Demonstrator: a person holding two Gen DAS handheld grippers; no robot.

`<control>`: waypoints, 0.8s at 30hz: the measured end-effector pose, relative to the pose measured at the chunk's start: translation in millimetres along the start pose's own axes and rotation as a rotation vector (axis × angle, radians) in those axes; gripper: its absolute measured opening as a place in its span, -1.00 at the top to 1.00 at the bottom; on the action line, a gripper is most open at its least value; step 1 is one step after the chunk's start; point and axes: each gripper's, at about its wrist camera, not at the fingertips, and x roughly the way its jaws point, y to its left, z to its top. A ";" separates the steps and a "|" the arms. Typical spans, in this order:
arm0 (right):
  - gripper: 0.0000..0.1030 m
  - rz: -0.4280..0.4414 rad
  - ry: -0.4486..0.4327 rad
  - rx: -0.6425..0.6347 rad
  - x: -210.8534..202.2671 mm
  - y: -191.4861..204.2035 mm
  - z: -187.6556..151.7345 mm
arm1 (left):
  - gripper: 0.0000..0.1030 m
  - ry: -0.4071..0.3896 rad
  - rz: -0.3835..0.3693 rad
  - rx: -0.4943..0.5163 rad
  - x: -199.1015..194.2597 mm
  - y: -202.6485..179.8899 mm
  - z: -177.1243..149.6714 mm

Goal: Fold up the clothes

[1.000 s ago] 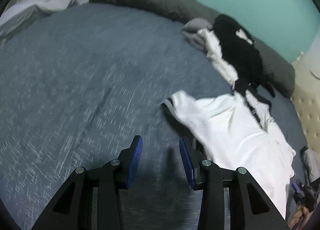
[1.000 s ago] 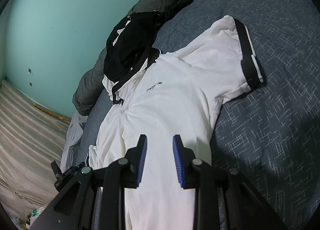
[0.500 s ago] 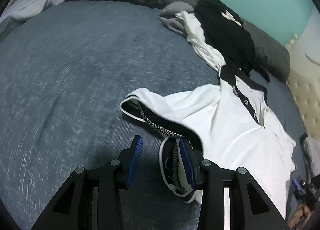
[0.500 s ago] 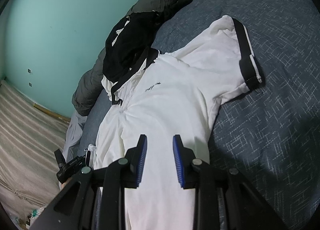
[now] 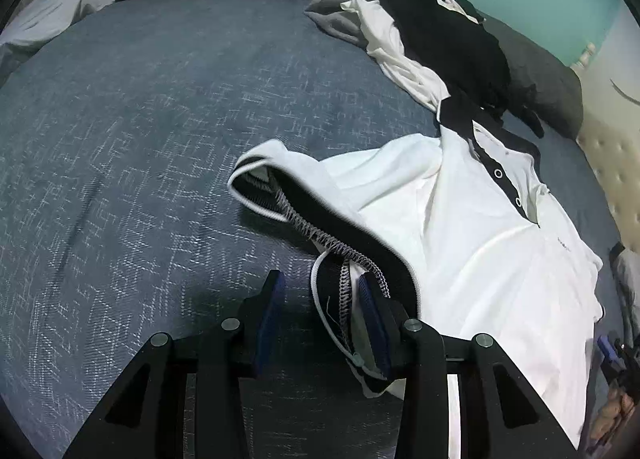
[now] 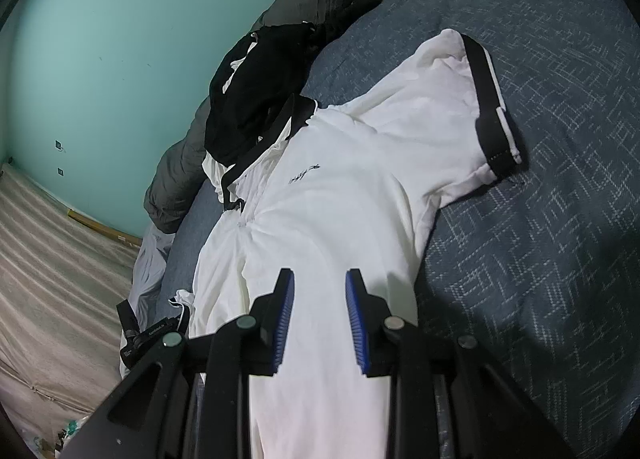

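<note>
Lying face-up on blue-grey woven bed cover point(image 5: 168, 107): white short-sleeved polo shirt with black collar and cuffs point(image 6: 340, 195), hem cut off below. Left gripper point(image 5: 320, 311) spread wide, black cuff point(image 5: 340, 243) between fingers, unclamped. Right gripper point(image 6: 320, 307) released above shirt body. Black garment point(image 5: 444, 35) covering part of collar.

A white polo shirt point(image 5: 472, 243) with black collar and black sleeve bands lies face up on the blue-grey bedspread point(image 5: 160, 139), its button placket open. One sleeve point(image 6: 476, 99) is spread out flat to the side; the other sleeve point(image 5: 320, 219) is lifted and turned, showing its stitched inner seam. Its collar touches a heap of black and white clothes point(image 5: 440, 31) near the wall
</note>
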 end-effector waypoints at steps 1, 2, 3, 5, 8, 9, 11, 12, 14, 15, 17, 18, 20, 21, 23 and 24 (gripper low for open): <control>0.49 0.000 0.000 0.001 0.2 -0.2 0.1 | 0.36 -0.004 -0.003 0.006 -0.5 -0.1 0.8; 0.49 -0.001 -0.001 0.001 0.3 -0.4 0.2 | 0.55 -0.008 -0.006 0.011 -0.9 -0.2 1.6; 0.49 -0.001 0.000 0.002 0.3 -0.5 0.2 | 0.61 -0.012 -0.008 0.017 -1.4 -0.3 2.5; 0.49 -0.001 0.001 0.004 0.4 -0.9 0.1 | 0.76 -0.020 -0.017 0.017 -1.9 0.3 4.1; 0.49 -0.001 0.002 0.006 0.4 -1.5 0.1 | 0.89 -0.029 -0.026 -0.001 -1.9 4.2 6.4; 0.49 -0.001 0.001 0.006 0.2 -1.7 0.2 | 0.89 -0.032 -0.029 -0.006 -2.0 5.5 7.2; 0.49 -0.002 0.001 0.007 0.5 -1.9 0.3 | 0.88 -0.030 -0.026 -0.014 -1.5 8.3 7.6; 0.49 -0.002 0.001 0.007 0.5 -2.0 0.4 | 0.88 -0.025 -0.021 -0.016 -1.0 9.8 7.3; 0.49 -0.002 0.001 0.008 0.8 -2.3 0.5 | 0.82 -0.016 -0.011 -0.021 -0.1 12.7 6.6; 0.49 -0.002 0.001 0.009 1.1 -2.4 0.4 | 0.81 -0.011 -0.006 -0.023 0.3 14.2 6.3; 0.49 -0.002 0.002 0.009 1.8 -2.4 0.4 | 0.76 -0.002 0.004 -0.027 1.2 17.1 5.7; 0.49 -0.001 0.003 0.009 2.2 -2.4 0.3 | 0.75 0.003 0.009 -0.029 1.7 18.6 5.4; 0.49 -0.001 0.005 0.009 2.6 -2.2 0.0 | 0.59 0.009 -0.001 -0.036 2.0 19.0 4.9; 0.49 -0.001 0.004 0.009 2.7 -2.2 0.1 | 0.52 0.003 -0.014 -0.039 1.3 18.0 5.2; 0.49 -0.002 0.004 0.010 2.9 -2.1 0.5 | 0.18 -0.011 -0.039 -0.043 0.1 14.2 5.6; 0.49 -0.002 0.003 0.012 2.9 -2.4 0.8 | 0.11 -0.007 -0.032 -0.031 2.0 11.2 6.5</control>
